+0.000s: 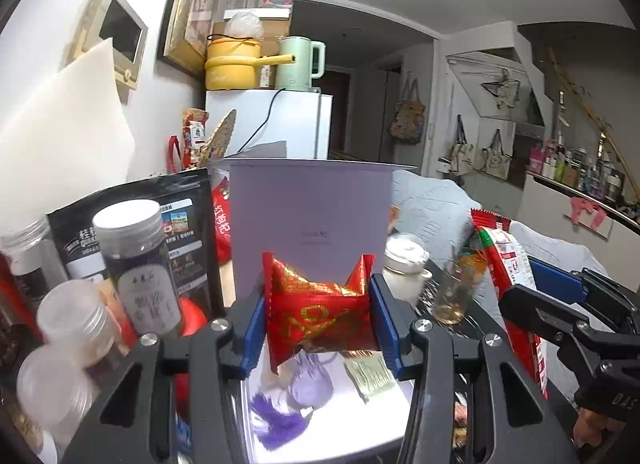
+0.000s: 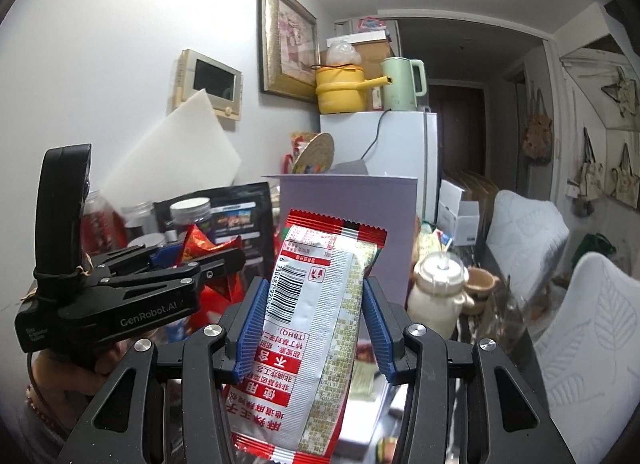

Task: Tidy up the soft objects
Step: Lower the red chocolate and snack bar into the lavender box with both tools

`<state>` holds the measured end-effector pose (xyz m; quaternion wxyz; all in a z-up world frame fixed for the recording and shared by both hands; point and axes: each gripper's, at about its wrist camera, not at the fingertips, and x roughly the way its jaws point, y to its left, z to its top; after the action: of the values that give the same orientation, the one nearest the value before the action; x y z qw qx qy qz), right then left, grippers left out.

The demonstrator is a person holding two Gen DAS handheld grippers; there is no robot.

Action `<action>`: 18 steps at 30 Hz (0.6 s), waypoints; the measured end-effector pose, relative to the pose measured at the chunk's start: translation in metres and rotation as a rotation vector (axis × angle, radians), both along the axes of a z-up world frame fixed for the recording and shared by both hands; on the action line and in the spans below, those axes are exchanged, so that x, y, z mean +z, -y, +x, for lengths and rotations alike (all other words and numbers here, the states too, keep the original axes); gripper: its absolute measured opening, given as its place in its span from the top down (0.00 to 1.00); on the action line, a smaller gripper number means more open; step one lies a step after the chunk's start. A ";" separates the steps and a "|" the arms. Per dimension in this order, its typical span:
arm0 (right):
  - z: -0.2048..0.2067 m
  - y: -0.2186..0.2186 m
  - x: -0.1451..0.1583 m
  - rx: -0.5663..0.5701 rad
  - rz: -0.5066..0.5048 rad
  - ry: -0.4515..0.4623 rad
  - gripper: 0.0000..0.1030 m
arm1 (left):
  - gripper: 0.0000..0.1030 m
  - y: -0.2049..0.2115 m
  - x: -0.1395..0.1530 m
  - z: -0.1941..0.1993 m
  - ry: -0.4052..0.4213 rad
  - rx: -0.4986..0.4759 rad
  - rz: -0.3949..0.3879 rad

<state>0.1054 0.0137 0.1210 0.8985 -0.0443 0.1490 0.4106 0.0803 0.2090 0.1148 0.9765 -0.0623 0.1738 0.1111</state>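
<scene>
My left gripper [image 1: 319, 324] is shut on a small red and gold foil packet [image 1: 320, 314], its blue pads squeezing both ends so the middle dips. It hangs above a lavender open box [image 1: 310, 204] whose floor holds a purple tasselled sachet [image 1: 310, 380] and a gold-green packet [image 1: 370, 376]. My right gripper [image 2: 312, 330] is shut on a red and white snack packet [image 2: 316, 328], held upright with the barcode facing me. In the right wrist view the left gripper [image 2: 208, 260] sits at the left with the red packet [image 2: 196, 242] in it; the snack packet [image 1: 508, 264] shows at the right of the left wrist view.
Jars with silver lids [image 1: 136, 260] and a black pouch [image 1: 176, 232] crowd the left. A cream lidded jar [image 1: 404, 264] and a glass [image 1: 454, 292] stand right of the box. Behind are a white fridge [image 1: 276, 120] and grey cushions [image 2: 524, 232].
</scene>
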 end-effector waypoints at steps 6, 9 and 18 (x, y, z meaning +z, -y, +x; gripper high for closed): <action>0.035 -0.024 -0.006 0.015 -0.003 0.001 0.54 | 0.54 -0.019 -0.014 0.033 -0.020 0.029 -0.027; 0.050 -0.036 -0.012 0.023 -0.007 -0.012 0.54 | 0.54 -0.023 -0.027 0.048 -0.054 0.041 -0.029; 0.079 -0.058 -0.041 0.031 -0.040 -0.061 0.54 | 0.54 -0.028 -0.070 0.086 -0.202 0.071 -0.002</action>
<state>0.1843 0.0718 0.0798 0.8859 -0.0521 0.1840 0.4227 0.1664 0.2368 0.0445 0.9494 -0.0582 0.2691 0.1513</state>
